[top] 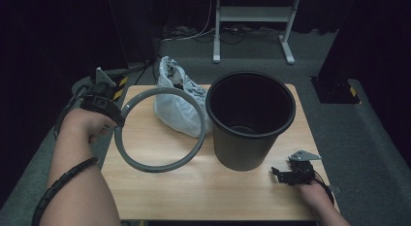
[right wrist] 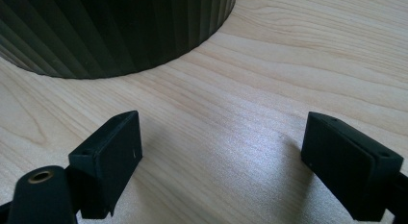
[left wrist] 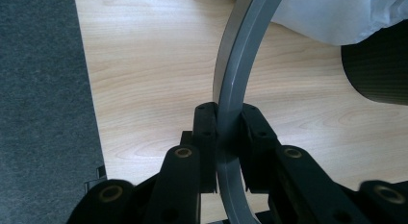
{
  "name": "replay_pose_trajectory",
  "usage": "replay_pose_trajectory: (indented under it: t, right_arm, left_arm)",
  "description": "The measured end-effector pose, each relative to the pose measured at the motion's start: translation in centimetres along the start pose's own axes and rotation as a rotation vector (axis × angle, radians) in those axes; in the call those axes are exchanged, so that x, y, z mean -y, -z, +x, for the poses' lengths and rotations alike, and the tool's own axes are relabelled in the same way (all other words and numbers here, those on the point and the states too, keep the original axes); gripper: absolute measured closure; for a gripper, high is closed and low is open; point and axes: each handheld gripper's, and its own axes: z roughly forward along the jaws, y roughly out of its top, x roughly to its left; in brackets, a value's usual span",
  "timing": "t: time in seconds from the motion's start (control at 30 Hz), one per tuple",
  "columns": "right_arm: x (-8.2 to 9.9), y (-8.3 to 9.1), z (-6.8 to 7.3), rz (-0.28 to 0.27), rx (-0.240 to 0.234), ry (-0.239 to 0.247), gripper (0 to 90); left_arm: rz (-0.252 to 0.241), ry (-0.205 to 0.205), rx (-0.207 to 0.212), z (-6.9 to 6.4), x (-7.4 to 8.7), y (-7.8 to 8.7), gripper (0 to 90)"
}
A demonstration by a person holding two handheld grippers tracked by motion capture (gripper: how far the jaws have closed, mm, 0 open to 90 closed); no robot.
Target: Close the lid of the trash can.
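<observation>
- Looking down from the high view, the left gripper (top: 112,109) holds a grey ring (top: 160,129) by its left edge, tilted, with the far side raised and the near side low over the table (top: 203,197). Held by the rim like that, the hoop hangs free, which I judge suits carrying it over to the black bin (top: 250,118) just to its right, perhaps as the band that pins a liner. A white bag (top: 178,101) sits behind the ring, touching or nearly touching the bin's left side. The right gripper (top: 280,173) rests low on the table by the bin's near right foot, apart from everything, seemingly parked or ready to steady the bin.
- In the left gripper view, both pads clamp the ring (left wrist: 231,108) from either side, squarely across its band, so the grip looks firm. The ring arcs up and away over the table (left wrist: 144,65), with the bag (left wrist: 337,17) and the bin's wall (left wrist: 380,70) off to the right.
- In the right gripper view, the right gripper (right wrist: 221,156) stands wide apart with nothing but bare table (right wrist: 288,56) between the jaws; the bin's ribbed wall (right wrist: 115,27) stands near, ahead and to the left, untouched.
</observation>
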Motion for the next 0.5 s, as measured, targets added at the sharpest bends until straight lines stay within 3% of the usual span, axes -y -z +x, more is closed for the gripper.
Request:
replay_pose_trajectory:
  t: [0.37,0.5]
  right_arm:
    - [0.0,0.0,0.0,0.002,-0.001,-0.005,13.8]
    - [0.0,0.0,0.0,0.001,-0.001,-0.005,13.8]
  left_arm:
    - [-0.044,0.005,-0.002,-0.2,-0.3,2.2,78.6]
    - [-0.068,0.003,0.014,-0.2,-0.4,3.2,78.6]
